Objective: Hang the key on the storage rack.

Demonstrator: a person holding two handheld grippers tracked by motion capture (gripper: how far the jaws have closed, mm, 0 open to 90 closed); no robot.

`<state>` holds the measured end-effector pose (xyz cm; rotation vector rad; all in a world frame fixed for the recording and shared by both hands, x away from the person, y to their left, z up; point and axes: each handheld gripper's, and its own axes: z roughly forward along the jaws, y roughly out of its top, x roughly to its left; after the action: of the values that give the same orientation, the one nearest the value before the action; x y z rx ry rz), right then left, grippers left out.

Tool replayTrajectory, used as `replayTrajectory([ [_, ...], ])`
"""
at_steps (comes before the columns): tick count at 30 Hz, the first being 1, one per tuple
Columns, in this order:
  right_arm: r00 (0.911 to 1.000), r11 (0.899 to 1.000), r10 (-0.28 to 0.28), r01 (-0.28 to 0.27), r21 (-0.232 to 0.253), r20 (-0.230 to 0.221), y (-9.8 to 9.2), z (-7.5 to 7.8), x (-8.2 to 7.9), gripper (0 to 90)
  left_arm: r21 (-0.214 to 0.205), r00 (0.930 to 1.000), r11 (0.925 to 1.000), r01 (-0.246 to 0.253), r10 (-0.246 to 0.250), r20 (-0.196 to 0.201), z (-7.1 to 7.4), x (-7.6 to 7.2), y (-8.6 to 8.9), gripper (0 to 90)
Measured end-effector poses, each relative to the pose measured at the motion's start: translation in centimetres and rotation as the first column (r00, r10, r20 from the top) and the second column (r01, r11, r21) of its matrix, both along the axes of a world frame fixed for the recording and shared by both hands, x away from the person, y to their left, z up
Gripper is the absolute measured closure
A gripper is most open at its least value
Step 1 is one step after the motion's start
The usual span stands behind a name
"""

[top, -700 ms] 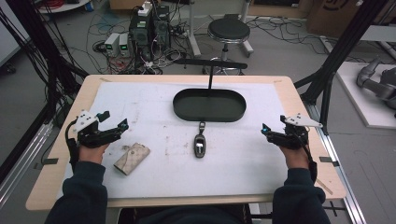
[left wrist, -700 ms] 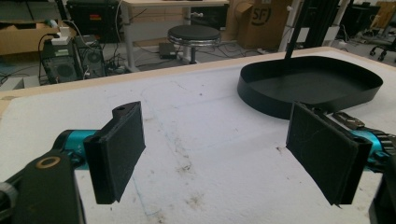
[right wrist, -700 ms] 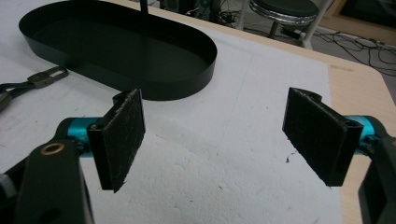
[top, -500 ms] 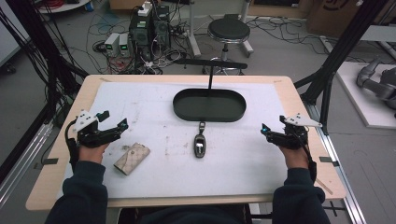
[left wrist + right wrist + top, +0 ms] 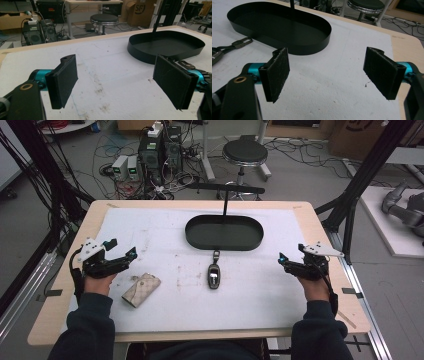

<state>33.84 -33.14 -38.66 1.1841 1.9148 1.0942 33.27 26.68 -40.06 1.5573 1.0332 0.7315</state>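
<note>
High view. A white mat (image 5: 165, 227) covers a wooden table (image 5: 325, 237). A black oval tray (image 5: 224, 232) sits at upper centre of the frame, and below it, close to its near rim, lies a dark key fob (image 5: 214, 275) with a clip pointing toward the tray. A beige pouch (image 5: 141, 289) lies at lower left of centre.

The left gripper (image 5: 122, 254) is at the left of the frame, its jaws apart and empty; the pouch lies just below and right of it, not touching. The right gripper (image 5: 283, 261) is at the right of the frame, jaws likewise apart and empty, well clear of the key fob to its left.

Left gripper view. The spread jaws frame bare mat, with the tray at upper right.

Right gripper view. The spread jaws frame bare mat, with the tray at upper left and the fob's clip (image 5: 242, 42) at the left edge.
</note>
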Motion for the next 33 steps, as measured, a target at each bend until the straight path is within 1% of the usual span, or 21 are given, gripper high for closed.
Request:
replayTrajectory([
  [8,1.0000,1.000,0.003,-0.003,-0.004,0.005,0.2,0.0,-0.2,21.6,0.009,0.9999,0.9999,0.011,-0.011,0.004,0.0,-0.1,0.0,19.8],
  [11,1.0000,1.000,0.001,-0.001,0.002,0.004,0.3,0.0,-0.2,21.6,0.003,1.0000,1.0000,0.008,-0.008,0.004,0.0,-0.1,0.0,19.8],
  [13,1.0000,1.000,0.006,-0.006,0.007,0.006,0.6,0.1,-0.3,21.6,0.008,0.9999,0.9999,0.011,-0.011,0.003,0.0,-0.1,0.0,19.8],
  [14,0.9999,1.000,0.014,-0.015,0.011,0.008,1.0,0.1,-0.4,21.6,0.007,0.9999,0.9999,0.012,-0.012,0.003,0.0,-0.1,0.0,19.8],
  [15,0.9999,1.000,0.014,-0.015,0.011,0.008,1.0,0.1,-0.4,21.6,0.004,0.9999,0.9999,0.012,-0.012,0.002,0.0,-0.1,-0.1,19.8],
  [16,0.9995,0.999,0.032,-0.032,0.014,0.004,1.8,0.1,-0.5,21.6,0.006,0.9999,0.9999,0.013,-0.013,0.000,0.0,0.0,-0.1,19.9],
  [17,0.9995,0.999,0.032,-0.032,0.014,0.004,1.8,0.1,-0.5,21.6,0.010,0.9999,0.9999,0.014,-0.014,-0.001,-0.1,0.0,-0.1,19.9],
  [18,0.9988,0.999,0.049,-0.049,0.020,0.004,2.8,0.1,-0.4,21.6,0.007,0.9999,0.9998,0.017,-0.017,-0.002,-0.1,0.0,-0.2,20.0],
  [19,0.9983,0.998,0.058,-0.058,0.026,0.004,3.4,0.1,-0.4,21.7,0.011,0.9998,0.9998,0.018,-0.018,-0.004,-0.1,0.0,-0.2,20.1],
  [20,0.9980,0.997,0.063,-0.063,0.033,0.006,4.0,0.1,-0.5,24.2,0.012,0.9998,0.9998,0.018,-0.018,-0.005,-0.1,0.0,-0.2,20.1],
  [21,0.9980,0.997,0.063,-0.063,0.033,0.006,4.0,0.1,-0.5,24.2,0.009,0.9999,0.9998,0.015,-0.015,-0.006,-0.1,0.0,-0.1,20.1],
  [22,0.9974,0.997,0.071,-0.072,0.037,0.012,4.6,0.1,-0.5,28.2,0.007,0.9999,0.9999,0.013,-0.013,-0.006,-0.1,0.0,-0.1,20.1],
  [24,0.9958,0.994,0.090,-0.091,0.054,0.017,5.8,0.2,-0.6,28.8,0.005,0.9999,0.9999,0.012,-0.012,-0.007,-0.2,0.0,-0.1,20.1],
  [25,0.9933,0.991,0.116,-0.115,0.074,-0.004,7.0,0.1,-0.6,28.8,0.006,0.9999,0.9999,0.012,-0.012,-0.008,-0.2,0.0,-0.1,20.1],
  [26,0.9933,0.991,0.116,-0.115,0.074,-0.004,7.0,0.1,-0.6,28.8,0.007,0.9999,0.9999,0.014,-0.014,-0.010,-0.2,0.1,-0.1,20.1],
  [28,0.9901,0.988,0.136,-0.133,0.081,-0.035,8.3,-0.3,-0.5,28.5,0.008,0.9998,0.9998,0.016,-0.016,-0.016,-0.3,0.1,-0.1,20.1],
  [30,0.9855,0.985,0.160,-0.156,0.073,-0.055,9.7,-0.8,-0.2,26.2,0.013,0.9997,0.9998,0.018,-0.017,-0.020,-0.4,0.2,-0.2,20.2],
  [31,0.9835,0.985,0.169,-0.165,0.059,-0.065,10.5,-1.1,-0.2,25.3,0.019,0.9996,0.9996,0.020,-0.019,-0.018,-0.4,0.2,-0.2,20.3],
  [32,0.9777,0.981,0.193,-0.191,0.033,-0.083,12.2,-1.7,0.1,23.3,0.018,0.9996,0.9996,0.021,-0.021,-0.020,-0.4,0.2,-0.2,20.4],
  [33,0.9777,0.981,0.193,-0.191,0.033,-0.083,12.2,-1.7,0.1,23.3,0.018,0.9996,0.9996,0.021,-0.020,-0.021,-0.4,0.3,-0.2,20.4],
])
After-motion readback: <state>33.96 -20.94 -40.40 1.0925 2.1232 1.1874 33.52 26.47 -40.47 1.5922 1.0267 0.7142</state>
